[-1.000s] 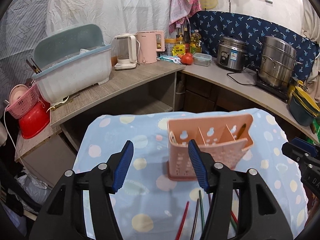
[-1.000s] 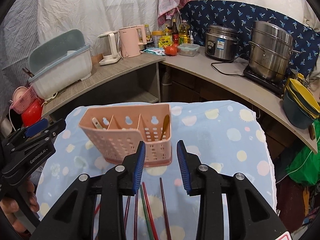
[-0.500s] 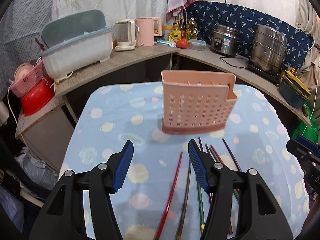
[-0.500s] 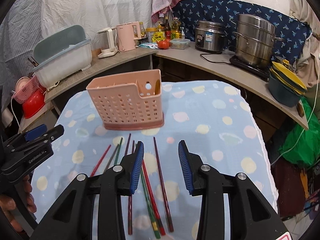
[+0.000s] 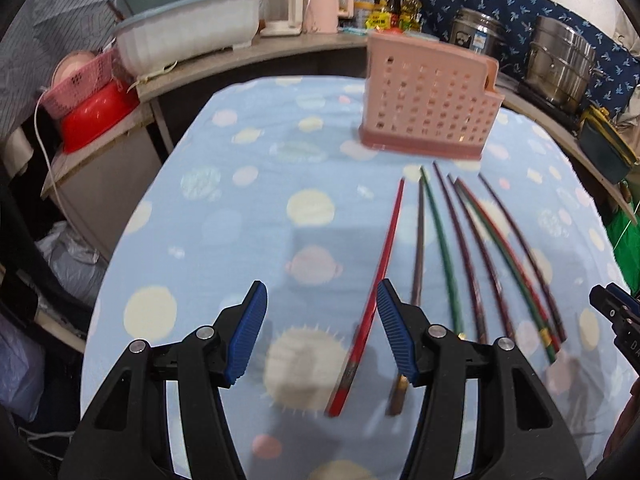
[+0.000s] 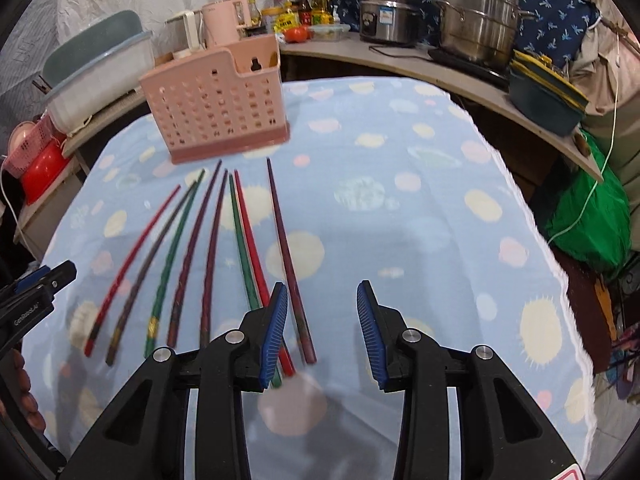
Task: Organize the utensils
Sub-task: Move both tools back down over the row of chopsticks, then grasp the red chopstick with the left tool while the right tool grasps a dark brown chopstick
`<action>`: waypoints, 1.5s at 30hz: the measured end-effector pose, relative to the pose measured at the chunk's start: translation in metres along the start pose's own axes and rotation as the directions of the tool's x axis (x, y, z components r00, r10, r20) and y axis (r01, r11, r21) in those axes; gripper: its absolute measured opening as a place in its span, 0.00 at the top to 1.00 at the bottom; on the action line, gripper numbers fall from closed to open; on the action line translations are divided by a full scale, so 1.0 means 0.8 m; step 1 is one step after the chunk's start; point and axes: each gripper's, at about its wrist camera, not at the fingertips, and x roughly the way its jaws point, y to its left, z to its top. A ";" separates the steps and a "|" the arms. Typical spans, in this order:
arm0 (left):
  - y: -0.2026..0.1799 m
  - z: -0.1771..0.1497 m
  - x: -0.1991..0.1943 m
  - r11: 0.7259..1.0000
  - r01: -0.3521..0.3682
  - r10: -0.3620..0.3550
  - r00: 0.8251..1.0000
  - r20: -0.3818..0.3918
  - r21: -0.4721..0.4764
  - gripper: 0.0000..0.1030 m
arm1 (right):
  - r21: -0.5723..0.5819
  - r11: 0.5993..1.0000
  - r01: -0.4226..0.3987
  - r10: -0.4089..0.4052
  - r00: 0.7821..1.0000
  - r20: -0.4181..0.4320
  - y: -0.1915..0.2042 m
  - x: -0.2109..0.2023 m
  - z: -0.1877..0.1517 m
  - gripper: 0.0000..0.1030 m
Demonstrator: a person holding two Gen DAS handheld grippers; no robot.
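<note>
A pink perforated utensil holder [image 5: 430, 102] stands on the blue dotted tablecloth [image 5: 248, 216]; it also shows in the right wrist view [image 6: 218, 102]. Several chopsticks, red [image 5: 378, 276], green [image 5: 442, 248] and dark purple [image 6: 286, 252], lie fanned out in front of it. My left gripper [image 5: 320, 332] is open and empty, low over the cloth beside the red chopstick's near end. My right gripper [image 6: 322, 330] is open and empty, just right of the purple chopstick's near end.
A curved counter behind holds a white dish tub [image 5: 188, 36], pink kettle [image 5: 326, 6], rice cooker [image 6: 390, 16] and steel pot [image 6: 480, 10]. A red basin [image 5: 94, 114] sits left. A green bag [image 6: 588, 216] lies right of the table edge.
Both grippers have pulled back and dropped lower toward the cloth. The holder now sits farther away and the whole row of chopsticks has come into view. Both stay open.
</note>
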 end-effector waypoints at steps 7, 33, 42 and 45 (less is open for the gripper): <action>0.011 -0.035 0.009 1.000 0.019 -0.019 0.999 -0.027 -0.014 0.48 | 0.023 0.999 -0.023 0.024 0.999 -0.038 -0.003 0.020 -0.026 0.65; -0.004 -0.060 0.024 0.997 0.069 -0.068 0.996 -0.059 0.031 0.61 | -0.002 0.998 -0.062 0.062 0.997 -0.045 0.015 0.048 -0.028 0.93; 0.001 -0.061 0.020 0.992 0.129 -0.128 0.989 -0.074 0.010 0.89 | -0.003 0.998 -0.067 0.067 0.996 -0.051 0.012 0.045 -0.035 0.94; 0.001 -0.064 0.016 0.990 0.137 -0.136 0.988 -0.077 0.010 0.90 | 0.002 0.997 -0.071 0.071 0.996 -0.053 0.010 0.041 -0.037 0.98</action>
